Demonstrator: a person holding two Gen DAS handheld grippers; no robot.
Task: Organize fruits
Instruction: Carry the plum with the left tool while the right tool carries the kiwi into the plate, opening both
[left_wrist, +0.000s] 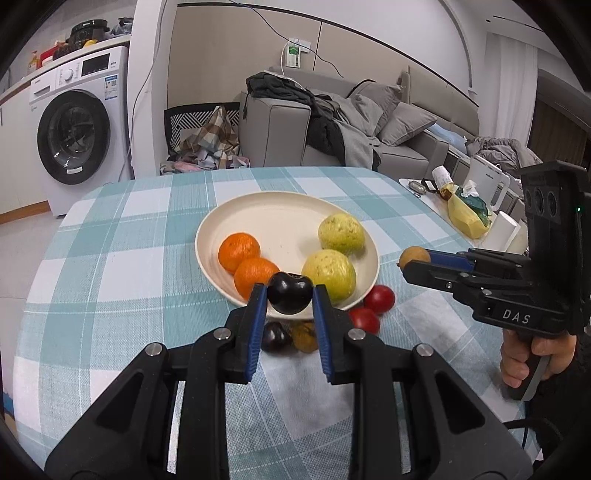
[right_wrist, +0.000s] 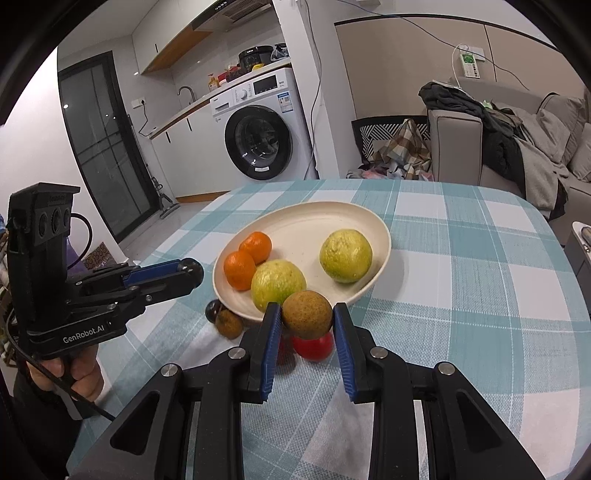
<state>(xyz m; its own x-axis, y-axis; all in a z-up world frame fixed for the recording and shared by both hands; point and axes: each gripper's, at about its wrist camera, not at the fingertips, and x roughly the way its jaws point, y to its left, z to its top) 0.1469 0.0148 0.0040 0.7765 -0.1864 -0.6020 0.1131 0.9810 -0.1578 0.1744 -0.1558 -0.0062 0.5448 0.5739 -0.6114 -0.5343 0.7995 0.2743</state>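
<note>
**Both grippers hold fruit above the near rim of the plate**

The left gripper (left_wrist: 290, 297) has its blue pads closed onto a dark plum (left_wrist: 290, 297), pinched between the fingertips just over the plate's near edge; the right gripper (right_wrist: 307, 320) holds a brown longan (right_wrist: 307, 319) the same way, narrow around the fruit, raised above the cloth beside the plate; in the left view that gripper comes in from the right with the longan (left_wrist: 413, 256) at its tip.

The cream plate (left_wrist: 280, 218) sits mid-table on a teal checked cloth (left_wrist: 110, 258); on it lie two oranges (left_wrist: 239, 251), touching each other at the left side, and two green-yellow guavas (left_wrist: 341, 233), one toward the far right, the other nearer the front rim, slightly apart.

On the cloth, just outside the near rim: two red tomatoes (left_wrist: 379, 298), side by side to the right; a second dark plum (left_wrist: 275, 336) and a second brown longan (left_wrist: 304, 336), next to each other, seen between the left fingers and partly hidden by them; from the right view the same pair (right_wrist: 229, 323) lies left of the plate's front edge, and one tomato (right_wrist: 313, 345) shows under the held longan.

A hand (left_wrist: 532, 356) grips the right handle at the table's edge.
</note>
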